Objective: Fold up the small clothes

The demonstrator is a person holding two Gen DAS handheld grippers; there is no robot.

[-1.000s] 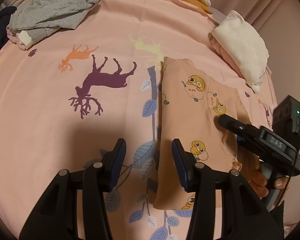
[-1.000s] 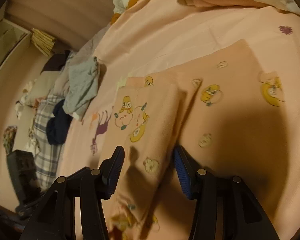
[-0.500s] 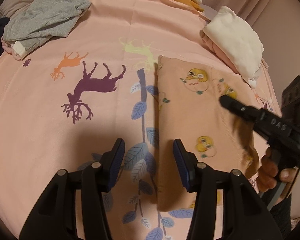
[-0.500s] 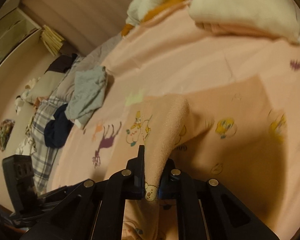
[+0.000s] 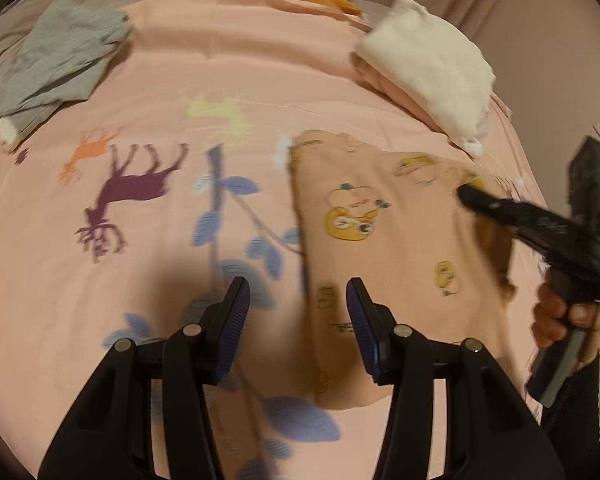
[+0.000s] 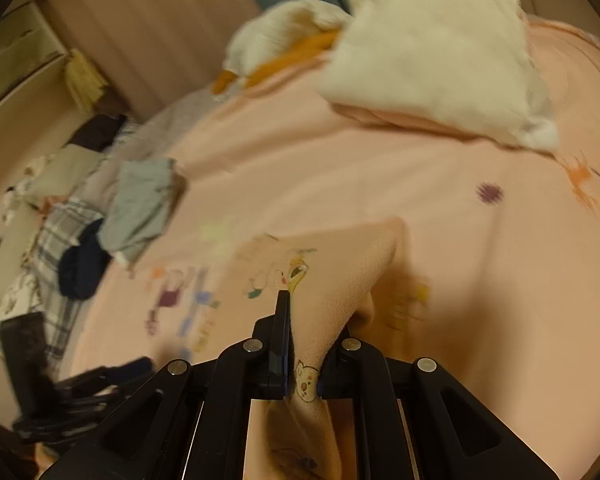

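One peach garment (image 5: 384,248) with cartoon prints lies on the pink bedspread (image 5: 228,80), its right edge raised. One grey garment (image 5: 56,60) lies at far left; one white folded pile (image 5: 428,60) lies at far right. A curtain hangs behind. The right gripper (image 6: 302,376) is clamped on the peach garment's edge. The left gripper (image 5: 298,320) hovers half open, empty, above the garment's left edge.
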